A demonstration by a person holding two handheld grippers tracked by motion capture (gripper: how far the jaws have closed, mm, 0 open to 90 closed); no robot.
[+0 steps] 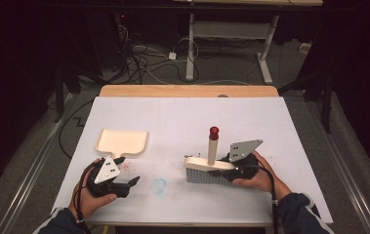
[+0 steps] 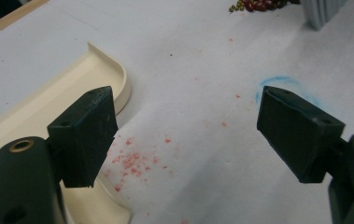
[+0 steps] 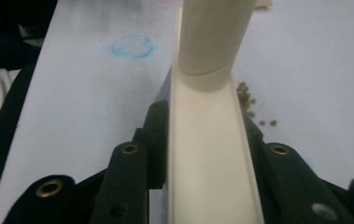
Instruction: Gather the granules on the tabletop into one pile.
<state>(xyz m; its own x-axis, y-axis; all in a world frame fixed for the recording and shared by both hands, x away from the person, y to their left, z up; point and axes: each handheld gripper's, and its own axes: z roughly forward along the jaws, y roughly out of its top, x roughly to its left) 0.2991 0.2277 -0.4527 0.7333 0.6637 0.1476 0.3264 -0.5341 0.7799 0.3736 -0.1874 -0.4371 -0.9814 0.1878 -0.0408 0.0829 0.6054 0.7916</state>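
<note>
Step in hand: sweeping, I'd judge. The brush (image 1: pixel 210 168) stands bristles-down on the white table (image 1: pixel 295 141), with a small cluster of dark beads (image 3: pixel 247 100) lying just beside its head.
Right gripper (image 1: pixel 235 166): jaws clamped tight on the brush's cream head from both sides; the handle with its red cap rises upright.
Left gripper (image 1: pixel 124 186): jaws spread wide with nothing between them, hovering low over the table right beside the dustpan handle.
Dustpan (image 1: pixel 122 142): lies flat to the left, well apart from the brush; its tray looks empty.
Other marks: pink crumbs (image 2: pixel 135 161) scattered next to the dustpan's edge, and a blue ring stain (image 1: pixel 159 185) between the two grippers.
Next move, as I see it: the left gripper needs to take the dustpan handle and steady it, while the brush drags the beads leftward across the table toward the pan's open lip.
</note>
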